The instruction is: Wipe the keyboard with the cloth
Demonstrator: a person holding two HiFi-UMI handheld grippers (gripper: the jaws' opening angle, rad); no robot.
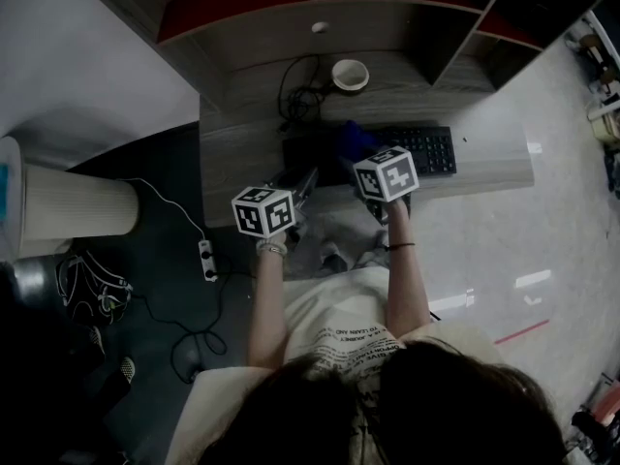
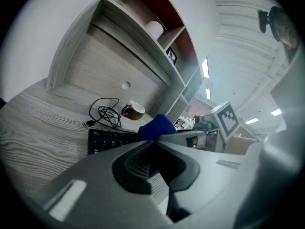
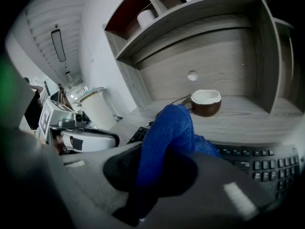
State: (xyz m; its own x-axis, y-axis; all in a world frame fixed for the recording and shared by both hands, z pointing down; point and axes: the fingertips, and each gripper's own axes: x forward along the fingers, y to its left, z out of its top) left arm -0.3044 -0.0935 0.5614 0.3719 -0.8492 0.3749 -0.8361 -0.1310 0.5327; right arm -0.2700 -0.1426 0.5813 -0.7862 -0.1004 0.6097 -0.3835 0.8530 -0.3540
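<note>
Over the one keyboard point(image 1: 426, 150), the right tongs point(image 3: 150, 173) clamp one cloth point(image 3: 167, 128).

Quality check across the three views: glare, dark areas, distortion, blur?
Head view: dim, keyboard in shadow, light glare on the floor. Left gripper view: heavy fisheye, black corners, ceiling lights blown out, near jaws soft. Right gripper view: same fisheye; cloth sharp, shelves bowed.

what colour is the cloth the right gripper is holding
Blue, a solid deep blue. The cloth clamped in the right gripper shows best in the right gripper view.
</note>
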